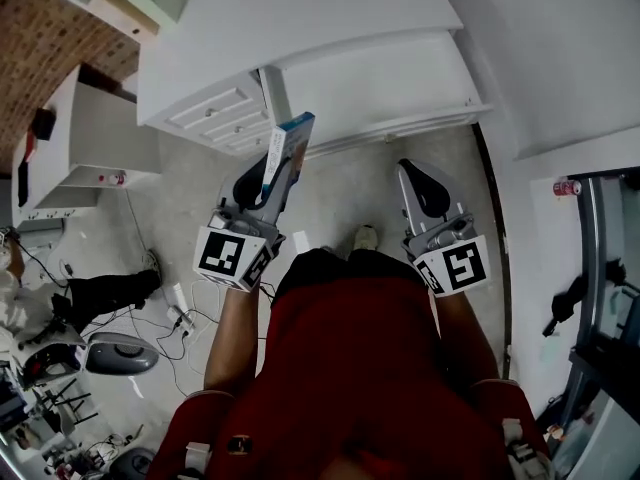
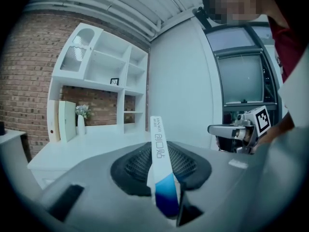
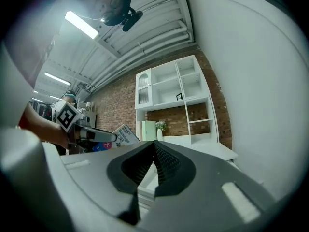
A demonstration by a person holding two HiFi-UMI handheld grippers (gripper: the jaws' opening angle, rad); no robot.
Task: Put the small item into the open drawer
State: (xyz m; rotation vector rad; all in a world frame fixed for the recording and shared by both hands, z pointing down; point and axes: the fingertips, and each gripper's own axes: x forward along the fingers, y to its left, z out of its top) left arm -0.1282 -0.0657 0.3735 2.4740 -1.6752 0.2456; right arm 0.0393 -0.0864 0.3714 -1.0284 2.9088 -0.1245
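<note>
Lab-like studio space, brick wall (image 2: 29, 81), white shelf unit (image 2: 104, 81), strip lights (image 3: 79, 24) overhead, cables (image 1: 145, 318) strewn on floor (image 1: 340, 193)

**Visibility gaps**

Small box (image 1: 287, 155): the lower end is buried between the left gripper (image 1: 268, 180) jaws. In the left gripper view it sits edge-on, with the broad faces out of sight and the near end blurred. Its print in the right gripper view is too small to read. Drawer fronts (image 1: 215, 111) on the white cabinet (image 1: 330, 28): can't tell which is open. The cabinet is cut off by the head view's top edge.

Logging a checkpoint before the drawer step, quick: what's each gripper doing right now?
The left gripper is shut on the small box.
The right gripper is shut, with nothing between its jaws.
</note>
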